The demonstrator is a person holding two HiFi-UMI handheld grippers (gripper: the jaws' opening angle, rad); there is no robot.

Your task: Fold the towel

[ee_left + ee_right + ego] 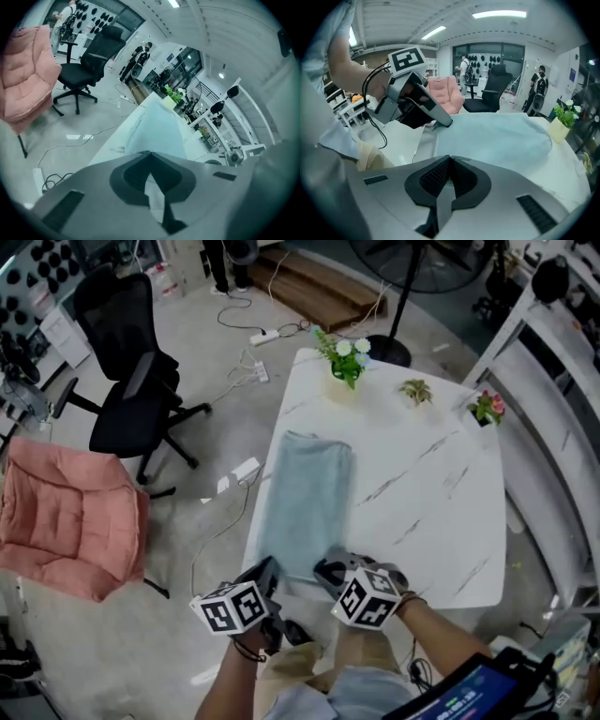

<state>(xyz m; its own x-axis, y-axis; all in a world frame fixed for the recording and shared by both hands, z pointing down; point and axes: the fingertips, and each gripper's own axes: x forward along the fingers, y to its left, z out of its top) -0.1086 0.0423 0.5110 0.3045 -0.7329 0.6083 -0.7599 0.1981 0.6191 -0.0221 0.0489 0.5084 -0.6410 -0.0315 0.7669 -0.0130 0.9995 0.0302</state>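
Observation:
A light blue towel lies flat as a long folded strip on the left part of the white marble table. It runs away from me in the left gripper view and spreads wide in the right gripper view. My left gripper is shut, its tip at the towel's near left corner; the right gripper view shows it there too. My right gripper is shut at the near right corner. No cloth is lifted, and I see none pinched between either pair of jaws.
Three small potted plants stand along the table's far edge. Left of the table are a black office chair, a pink cushioned chair and cables with power strips on the floor.

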